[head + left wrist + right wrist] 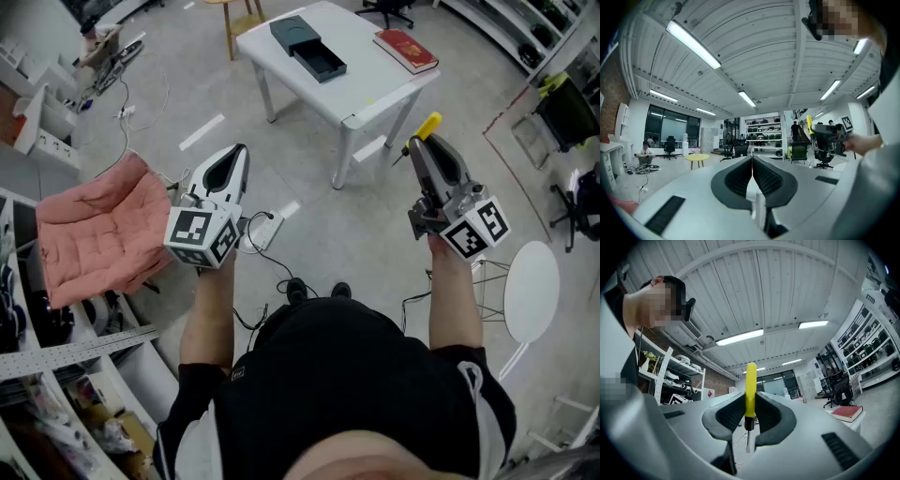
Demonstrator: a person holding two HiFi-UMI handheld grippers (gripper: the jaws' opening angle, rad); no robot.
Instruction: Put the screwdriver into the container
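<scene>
Head view looks steeply down from above onto the left gripper (239, 152) and right gripper (419, 148), a white table (370, 82) farther ahead; left gripper view sits just behind its jaws, facing level, catching the right gripper; right gripper view tilts toward the ceiling (754, 296), sharing the table's red book (847, 412).

In the head view, the fingers (437, 165) of the right gripper (419, 143) hide the screwdriver (429, 123) below its yellow handle.

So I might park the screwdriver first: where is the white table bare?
The white table is bare in its middle and near corner, between the dark open container and the red book. The far-left part is crowded: that container and a dark flat box beside it.
</scene>
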